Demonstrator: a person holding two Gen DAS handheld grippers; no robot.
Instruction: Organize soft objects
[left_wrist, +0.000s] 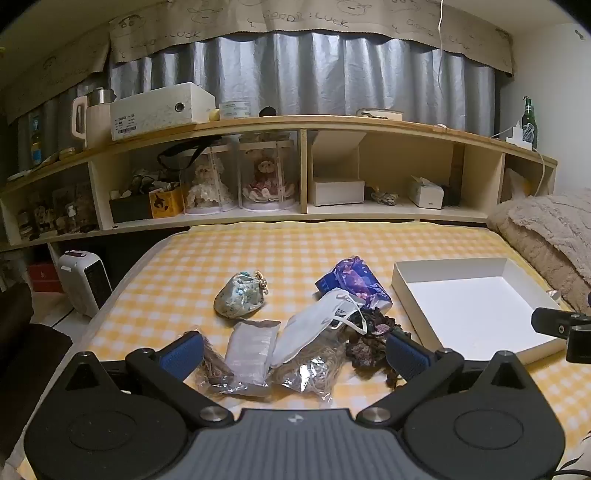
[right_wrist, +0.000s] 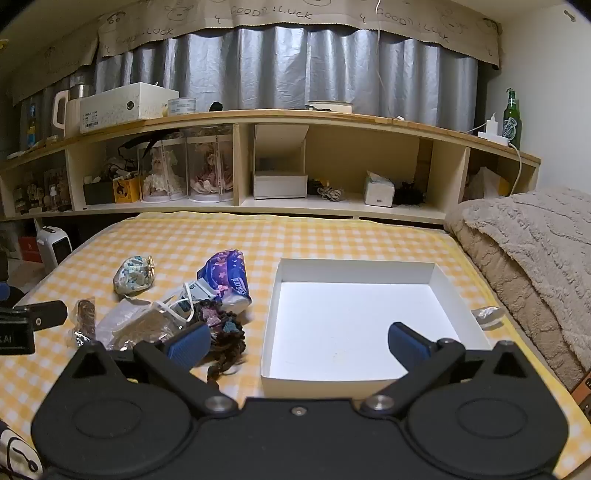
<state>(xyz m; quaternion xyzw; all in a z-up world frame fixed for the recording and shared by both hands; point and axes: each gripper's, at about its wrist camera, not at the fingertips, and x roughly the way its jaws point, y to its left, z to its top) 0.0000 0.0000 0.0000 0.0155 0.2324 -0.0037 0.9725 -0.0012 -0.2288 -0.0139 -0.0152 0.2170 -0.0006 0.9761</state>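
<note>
A pile of soft items lies on the yellow checked bed: a floral fabric pouch, a purple tissue pack, a white face mask, clear plastic packets and a dark knotted cord bundle. My left gripper is open just above the pile, holding nothing. An empty white shallow box sits to the right of the pile. My right gripper is open over the box's near left edge, empty. The pouch, tissue pack and mask also show in the right wrist view.
A beige fluffy blanket lies at the bed's right side. A small silver wrapper lies beside the box. A wooden shelf unit with dolls and boxes stands behind the bed. A white heater stands on the floor at left.
</note>
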